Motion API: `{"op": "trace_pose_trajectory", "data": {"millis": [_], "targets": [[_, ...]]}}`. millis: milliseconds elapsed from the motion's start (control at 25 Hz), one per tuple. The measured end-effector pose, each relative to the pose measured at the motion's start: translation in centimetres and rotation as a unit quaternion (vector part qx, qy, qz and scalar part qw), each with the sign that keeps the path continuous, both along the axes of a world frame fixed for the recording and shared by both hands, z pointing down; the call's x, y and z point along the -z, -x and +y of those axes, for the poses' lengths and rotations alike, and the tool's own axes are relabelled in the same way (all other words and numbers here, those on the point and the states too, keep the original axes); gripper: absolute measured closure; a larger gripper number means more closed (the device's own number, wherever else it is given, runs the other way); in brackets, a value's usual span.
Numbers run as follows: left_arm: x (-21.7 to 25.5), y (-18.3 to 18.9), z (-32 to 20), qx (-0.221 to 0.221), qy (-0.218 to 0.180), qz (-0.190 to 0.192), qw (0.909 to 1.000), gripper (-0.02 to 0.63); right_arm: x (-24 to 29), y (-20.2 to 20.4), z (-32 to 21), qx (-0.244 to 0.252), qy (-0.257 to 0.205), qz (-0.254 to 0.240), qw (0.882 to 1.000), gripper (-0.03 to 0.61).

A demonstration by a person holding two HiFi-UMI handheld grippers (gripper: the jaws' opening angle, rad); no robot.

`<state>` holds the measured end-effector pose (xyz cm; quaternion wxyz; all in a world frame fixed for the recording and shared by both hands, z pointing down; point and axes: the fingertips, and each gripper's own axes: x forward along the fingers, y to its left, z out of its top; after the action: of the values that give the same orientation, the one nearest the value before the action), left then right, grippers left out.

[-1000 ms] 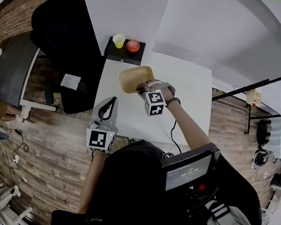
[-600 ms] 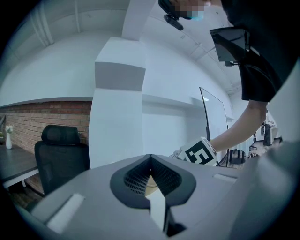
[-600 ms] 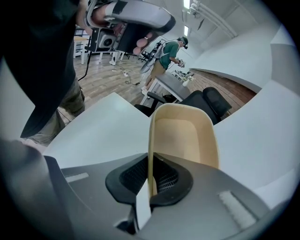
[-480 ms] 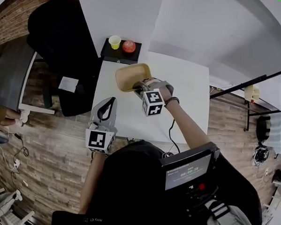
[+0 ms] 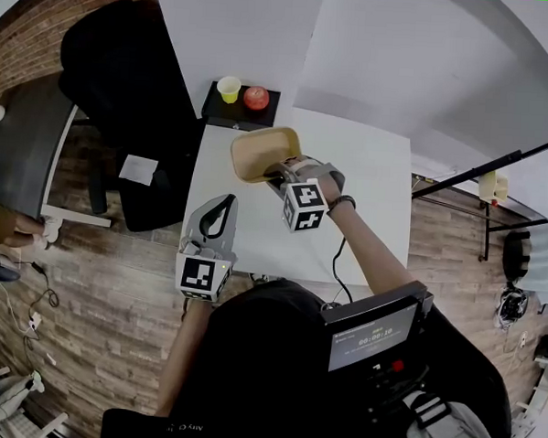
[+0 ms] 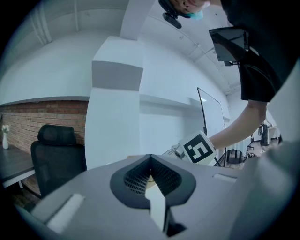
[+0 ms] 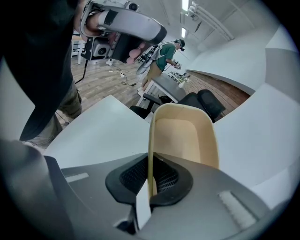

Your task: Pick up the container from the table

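I record my right claw [image 5: 278, 174] clamped on the near rim of the tan container [image 5: 257, 153], which extends lengthwise straight ahead, seemingly clear of the worktop [image 5: 372, 187]; left claw [image 5: 222, 204] closed, empty, farther off.

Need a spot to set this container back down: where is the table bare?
The table's right half, past the right gripper, is bare. A bare strip lies between the left gripper and the held container. Crowded: the far-left corner, where a black tray carries a yellow cup and a red round object.
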<state>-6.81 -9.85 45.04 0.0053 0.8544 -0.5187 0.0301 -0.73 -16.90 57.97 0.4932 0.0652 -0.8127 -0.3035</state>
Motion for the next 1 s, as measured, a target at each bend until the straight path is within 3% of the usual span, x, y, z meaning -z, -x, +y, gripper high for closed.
{"op": "trace_pose_trajectory", "data": {"millis": [1000], "targets": [[1.2,-0.6,-1.1,-0.012,-0.015,-0.003,0.9998,0.617,5.1,0.3,-0.6,-0.012,-0.044,-0.041,0.998,0.554]]}}
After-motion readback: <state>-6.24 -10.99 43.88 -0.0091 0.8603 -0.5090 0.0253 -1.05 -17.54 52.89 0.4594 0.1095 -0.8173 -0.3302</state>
